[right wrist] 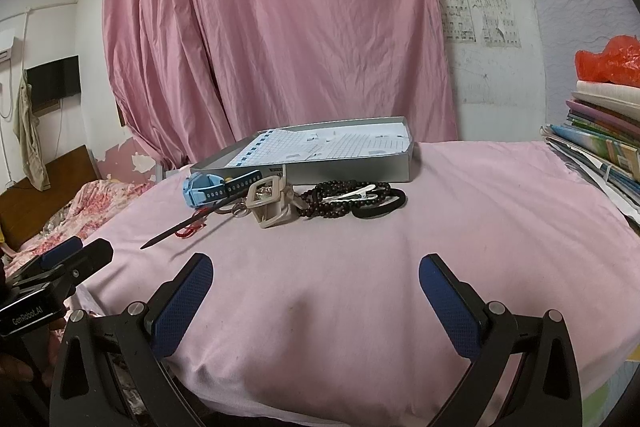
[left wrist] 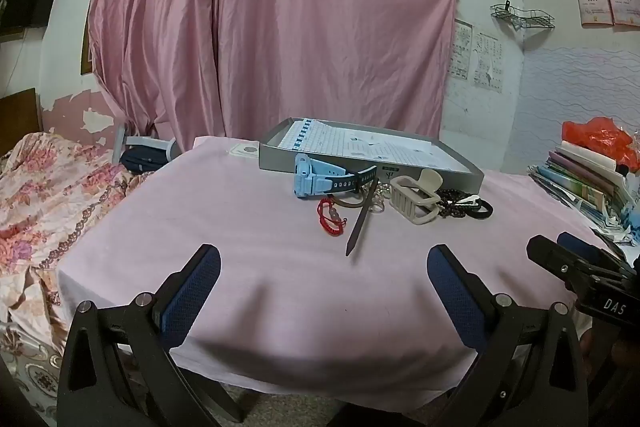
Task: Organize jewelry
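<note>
The jewelry lies in a small heap near the far middle of the table (left wrist: 240, 267), well ahead of both grippers and just in front of a flat grey box (left wrist: 360, 163) lined with printed paper. In the heap, a light blue watch (left wrist: 316, 179) with a dark strap leans against the box wall; beside it are a red cord bracelet (left wrist: 330, 219), a dark pointed hair stick (left wrist: 362, 223), a beige claw clip (left wrist: 414, 197), a string of dark beads (right wrist: 344, 199) with a white clip lying on it, and a black hair tie (right wrist: 380, 207). The left gripper (left wrist: 324, 291) hovers over the pink tablecloth with its blue pads wide apart and nothing between them; the right gripper (right wrist: 316, 291) does the same, alongside it. Stacked books (right wrist: 600, 143) sit at the right edge
</note>
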Demonstrator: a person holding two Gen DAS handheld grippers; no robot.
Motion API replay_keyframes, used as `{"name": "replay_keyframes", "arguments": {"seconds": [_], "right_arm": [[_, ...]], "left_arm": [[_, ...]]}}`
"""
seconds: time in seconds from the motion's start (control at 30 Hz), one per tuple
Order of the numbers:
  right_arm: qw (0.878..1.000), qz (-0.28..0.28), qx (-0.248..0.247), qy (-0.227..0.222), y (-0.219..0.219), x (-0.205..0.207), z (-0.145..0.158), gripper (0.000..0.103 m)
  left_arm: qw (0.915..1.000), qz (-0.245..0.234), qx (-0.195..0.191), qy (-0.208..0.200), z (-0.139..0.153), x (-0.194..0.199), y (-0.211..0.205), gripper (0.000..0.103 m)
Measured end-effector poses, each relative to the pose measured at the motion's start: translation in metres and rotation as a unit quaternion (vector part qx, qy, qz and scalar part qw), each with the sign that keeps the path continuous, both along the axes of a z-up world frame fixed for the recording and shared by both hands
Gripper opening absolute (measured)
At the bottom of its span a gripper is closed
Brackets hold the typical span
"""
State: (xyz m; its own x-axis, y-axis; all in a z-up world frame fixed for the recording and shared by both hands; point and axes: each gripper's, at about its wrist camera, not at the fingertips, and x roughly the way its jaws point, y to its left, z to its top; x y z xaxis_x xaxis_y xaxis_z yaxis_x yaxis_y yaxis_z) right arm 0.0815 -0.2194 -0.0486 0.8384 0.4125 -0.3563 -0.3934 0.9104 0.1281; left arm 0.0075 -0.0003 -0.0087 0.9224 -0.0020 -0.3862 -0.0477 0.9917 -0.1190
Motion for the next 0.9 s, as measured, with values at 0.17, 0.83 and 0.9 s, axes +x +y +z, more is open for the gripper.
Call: {"name": "replay_keyframes", "arguments": {"seconds": [0.17,0.83,0.9], "right_arm": [[1.000,0.000,0.000,0.000,-0.0001,-0.0004,-0.0010,0.103],[1.000,0.000,0.001,0.003,-0.0007,0.0005,-0.0018,0.103],[1.000,0.000,0.001,0.003,-0.0008,0.0006,-0.0018,0.103]], "left_arm": [[1.0000,0.000,0.000,0.001,-0.0005,0.0009,-0.0001,0.101],[1.0000,0.001,0.000,0.001,0.0015,0.0006,-0.0007,0.101],[1.0000,0.001,0.000,0.002,0.0021,0.0002,-0.0007,0.101]]}}
